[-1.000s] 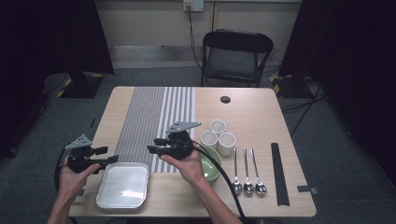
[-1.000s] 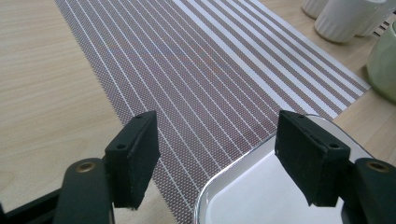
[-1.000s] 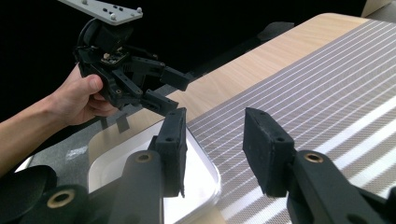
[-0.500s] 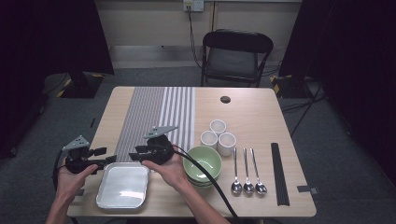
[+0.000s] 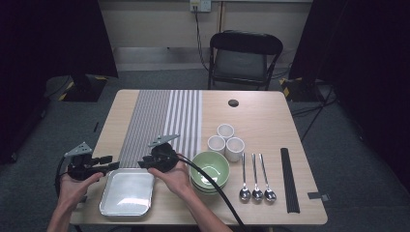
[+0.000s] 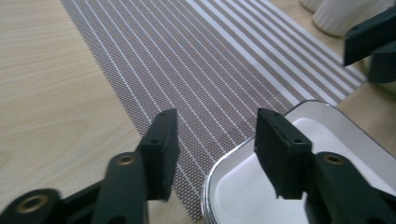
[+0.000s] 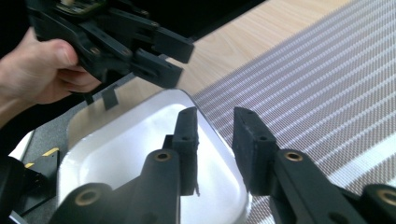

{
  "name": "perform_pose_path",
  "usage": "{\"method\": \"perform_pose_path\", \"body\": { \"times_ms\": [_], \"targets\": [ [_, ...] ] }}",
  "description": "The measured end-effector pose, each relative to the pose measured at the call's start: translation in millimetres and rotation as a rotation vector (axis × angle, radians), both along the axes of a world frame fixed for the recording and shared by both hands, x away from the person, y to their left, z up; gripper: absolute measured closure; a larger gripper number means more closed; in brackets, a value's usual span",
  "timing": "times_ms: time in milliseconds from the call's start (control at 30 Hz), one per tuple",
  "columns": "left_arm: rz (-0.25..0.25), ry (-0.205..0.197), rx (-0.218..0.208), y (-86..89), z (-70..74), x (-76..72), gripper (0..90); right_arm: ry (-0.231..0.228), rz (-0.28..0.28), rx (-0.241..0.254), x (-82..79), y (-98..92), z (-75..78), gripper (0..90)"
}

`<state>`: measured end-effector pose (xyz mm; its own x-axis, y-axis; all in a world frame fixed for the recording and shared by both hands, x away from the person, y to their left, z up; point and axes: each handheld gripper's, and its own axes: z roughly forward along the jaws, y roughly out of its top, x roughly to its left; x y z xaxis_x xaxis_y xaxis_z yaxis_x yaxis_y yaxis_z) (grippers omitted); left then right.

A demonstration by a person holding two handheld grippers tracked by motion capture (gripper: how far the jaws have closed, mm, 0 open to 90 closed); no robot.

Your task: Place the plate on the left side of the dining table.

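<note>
Dark curtains and a grey floor surround a pale wooden table (image 5: 270,121) with a black folding chair (image 5: 244,58) behind it and a grey-and-white striped woven placemat (image 5: 167,118) laid across its left half. Near the front edge, just off the mat's near end, lies a shiny rectangular metal tray with rounded corners (image 5: 128,191).

From the high view, the left gripper (image 5: 112,163) reaches in at the tray's far left corner and the right gripper (image 5: 144,164) at its far right corner, both held by the person's hands.

Seen from the left gripper view, the left gripper (image 6: 215,140) has its jaws parted with the tray's rim (image 6: 219,168) running between them: one jaw hangs over the mat (image 6: 196,60), the other over the tray's white inside. The pads do not press the rim. These jaws have just been closing.

Seen from the right gripper view, the right gripper (image 7: 215,135) straddles the tray's edge (image 7: 205,126) likewise, one jaw inside the tray, the other outside above the mat, a narrow gap left on each side, so it is not yet clamped. Its jaws have also just been closing.

Right of the tray stand stacked green ceramic bowls (image 5: 210,169), three white ribbed cups (image 5: 225,140), three steel spoons (image 5: 256,186) and a black flat strip (image 5: 289,179).
</note>
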<state>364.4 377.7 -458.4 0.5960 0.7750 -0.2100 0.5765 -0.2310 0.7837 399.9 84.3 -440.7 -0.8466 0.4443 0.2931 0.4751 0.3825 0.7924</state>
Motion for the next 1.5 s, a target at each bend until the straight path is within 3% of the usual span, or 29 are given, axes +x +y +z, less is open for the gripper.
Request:
{"method": "perform_pose_path", "body": {
  "times_ms": [200,333,400,433,533,567,600,633,933,1000,1100,1500],
  "targets": [
    [-0.013,0.015,-0.011,7.1,-2.3,-3.0,69.5,0.01,-0.017,-0.023,0.0,-1.9,-10.7,78.9],
    [-0.023,0.033,-0.004,8.2,-4.4,-6.7,75.7,0.017,-0.024,-0.03,-1.3,0.7,-14.4,80.1],
    [-0.022,0.033,0.008,8.2,-5.1,-7.7,76.1,0.018,-0.03,-0.05,-2.1,1.0,-19.8,83.0],
    [-0.026,0.036,-0.014,9.5,-5.7,-7.4,76.2,0.019,-0.029,-0.055,-2.1,1.1,-20.9,83.8],
    [-0.025,0.042,-0.009,10.1,-6.9,-7.2,77.0,0.031,-0.043,-0.069,-1.9,1.1,-24.2,84.5],
    [-0.025,0.042,-0.024,10.6,-8.2,-7.4,76.4,0.04,-0.059,-0.083,-1.0,1.0,-28.2,83.7],
    [-0.025,0.042,-0.042,11.9,-9.3,-6.9,75.4,0.04,-0.069,-0.081,-0.8,0.8,-29.7,84.0],
    [-0.014,0.059,-0.033,12.8,-10.4,-5.4,75.4,0.04,-0.072,-0.081,-0.5,0.6,-30.9,85.2],
    [-0.019,0.076,-0.031,12.5,-13.8,-4.9,84.1,0.046,-0.093,-0.074,-0.3,-1.3,-32.3,89.9],
    [-0.025,0.086,-0.085,15.8,-13.8,-4.0,86.5,0.049,-0.108,-0.067,-0.3,-2.0,-33.2,90.0],
    [-0.009,0.089,-0.034,13.6,-15.0,-4.0,87.3,0.055,-0.108,-0.066,-0.1,-2.2,-33.1,90.0],
    [-0.023,0.085,-0.01,12.0,-15.3,-3.5,88.5,0.04,-0.112,-0.072,-2.8,-2.0,-34.3,88.4]
  ]
}}
